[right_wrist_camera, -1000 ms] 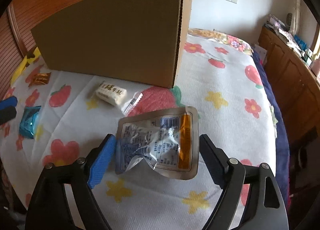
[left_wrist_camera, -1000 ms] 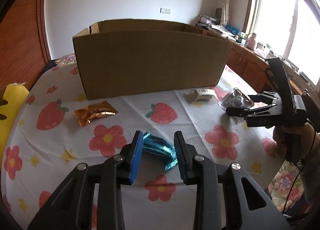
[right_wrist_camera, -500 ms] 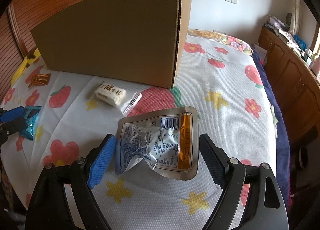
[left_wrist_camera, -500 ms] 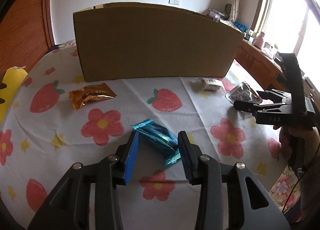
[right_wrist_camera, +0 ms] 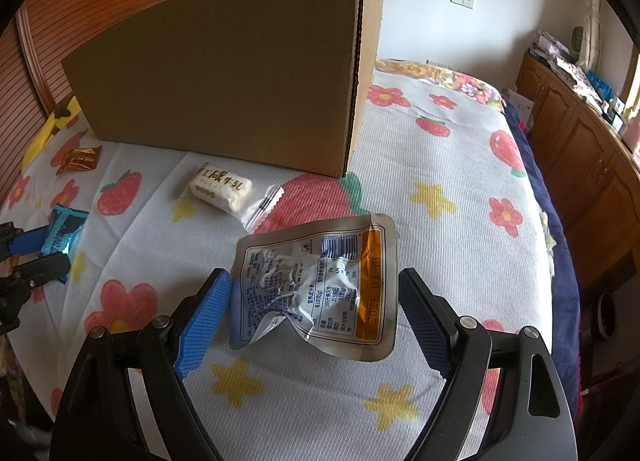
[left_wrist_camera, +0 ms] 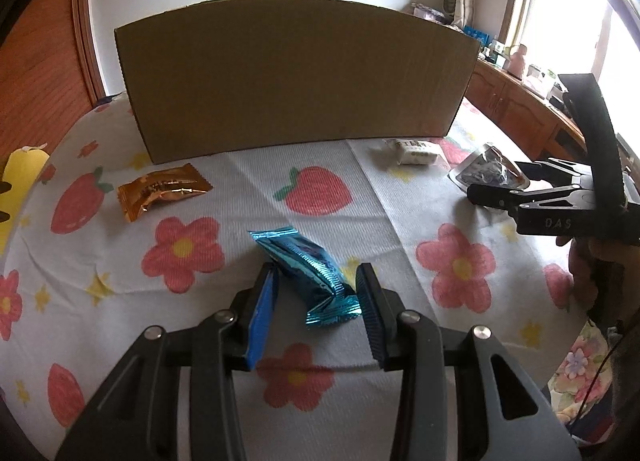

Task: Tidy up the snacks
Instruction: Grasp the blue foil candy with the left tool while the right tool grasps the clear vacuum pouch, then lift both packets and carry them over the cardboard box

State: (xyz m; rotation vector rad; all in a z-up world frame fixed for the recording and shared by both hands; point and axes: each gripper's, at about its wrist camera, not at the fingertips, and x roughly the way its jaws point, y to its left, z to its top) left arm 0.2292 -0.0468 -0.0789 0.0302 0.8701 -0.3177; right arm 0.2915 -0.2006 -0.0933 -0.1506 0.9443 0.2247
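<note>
Blue foil snack packet (left_wrist_camera: 306, 275) lies on the flower-print cloth (left_wrist_camera: 328, 409) between the parted fingers of the left claw (left_wrist_camera: 318, 315), its rear corner against the right pad. The right claw (right_wrist_camera: 314, 319) stands wide around a silver pouch (right_wrist_camera: 320, 285) (label side up), neither pad gripping it. Behind them stands the cardboard box (left_wrist_camera: 296, 77), with an orange packet (left_wrist_camera: 162, 191) and a white wrapped bar (right_wrist_camera: 222, 187) lying near its front wall.

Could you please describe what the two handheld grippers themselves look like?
Both the left gripper and the right gripper are black angular frames with silver pivot bolts and ridged blue finger pads. The left wrist view shows "DAS" lettering on the right gripper's body and a thin black cable.
</note>
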